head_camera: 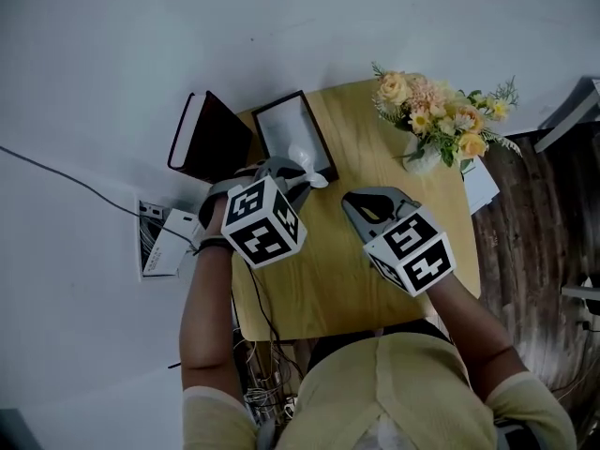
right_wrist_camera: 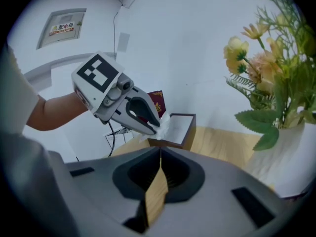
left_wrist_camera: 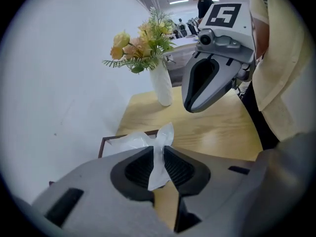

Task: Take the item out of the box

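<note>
Step in hand: extraction. My left claw pinches the white wrapper at the box rim. Right claw pressed together, empty. Next, I judge: lift clear onto counter.

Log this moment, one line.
left gripper: shut on white crinkled wrapping | right gripper: shut, empty | dark rectangular box: open

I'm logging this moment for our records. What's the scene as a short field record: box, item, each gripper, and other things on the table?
Box: open, at the far left corner of the wooden table
Item: white crinkled wrap, one end in the box
Left gripper: fingers shut on the wrap
Right gripper: fingers together, empty, over the table
Also there: vase of flowers, far right
</note>
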The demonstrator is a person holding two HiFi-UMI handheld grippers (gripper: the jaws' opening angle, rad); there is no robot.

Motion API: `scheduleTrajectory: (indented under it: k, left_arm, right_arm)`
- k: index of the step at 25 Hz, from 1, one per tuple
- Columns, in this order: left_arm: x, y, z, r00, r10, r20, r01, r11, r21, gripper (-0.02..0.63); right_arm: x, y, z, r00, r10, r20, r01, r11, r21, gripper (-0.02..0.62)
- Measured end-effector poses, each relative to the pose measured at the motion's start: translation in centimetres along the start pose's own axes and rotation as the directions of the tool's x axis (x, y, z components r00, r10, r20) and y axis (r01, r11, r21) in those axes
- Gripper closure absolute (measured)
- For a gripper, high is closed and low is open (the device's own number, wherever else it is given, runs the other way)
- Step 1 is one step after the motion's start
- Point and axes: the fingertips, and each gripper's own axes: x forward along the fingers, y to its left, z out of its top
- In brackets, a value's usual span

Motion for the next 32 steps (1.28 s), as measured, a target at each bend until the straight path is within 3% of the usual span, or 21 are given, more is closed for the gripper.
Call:
scheduleTrajectory:
  k: [4,8,13,18,25,32]
  left_arm:
    - [-0.5,-1.5,-0.4,0.998,0.043,0.04,-0.04,0.995,-0.086,0.525]
    - [-1.2,-2.5,-0.4,0.988,0.119,0.099,-0.098,0.975,-0.198,0.525]
    - [-2.6,-2.7,0.3,0.946,0.272,0.177,-0.206,0.925,-0.32,0.525]
    - [-4.3,-2.4,0.7,0.871,0.426,0.244,-0.271,0.831,-0.485,0.525]
    - [-7.6,-1.9,0.5,0.718,0.644,0.264,-0.355,0.665,-0.657,0.525]
    - [-8.8,-2.9,0.0,0.626,0.741,0.244,-0.327,0.533,-0.78,0.526]
  right_arm:
    - [-0.4,0.1,-0.1,1.0,-0.002,0.004,0.002,1.0,-0.012,0.565]
    - [-0.9,0.0,-0.4,1.0,-0.006,0.002,0.006,1.0,-0.026,0.565]
    - [-1.3,0.0,-0.3,1.0,-0.009,0.01,0.009,0.999,-0.034,0.565]
    - [-1.6,0.0,0.0,1.0,-0.013,0.021,0.013,0.999,-0.038,0.565]
    - [-2.0,-0.2,0.3,0.998,-0.022,0.051,0.024,0.999,-0.032,0.565]
    - [-2.5,-0.3,0.6,0.995,-0.034,0.099,0.036,0.999,-0.022,0.565]
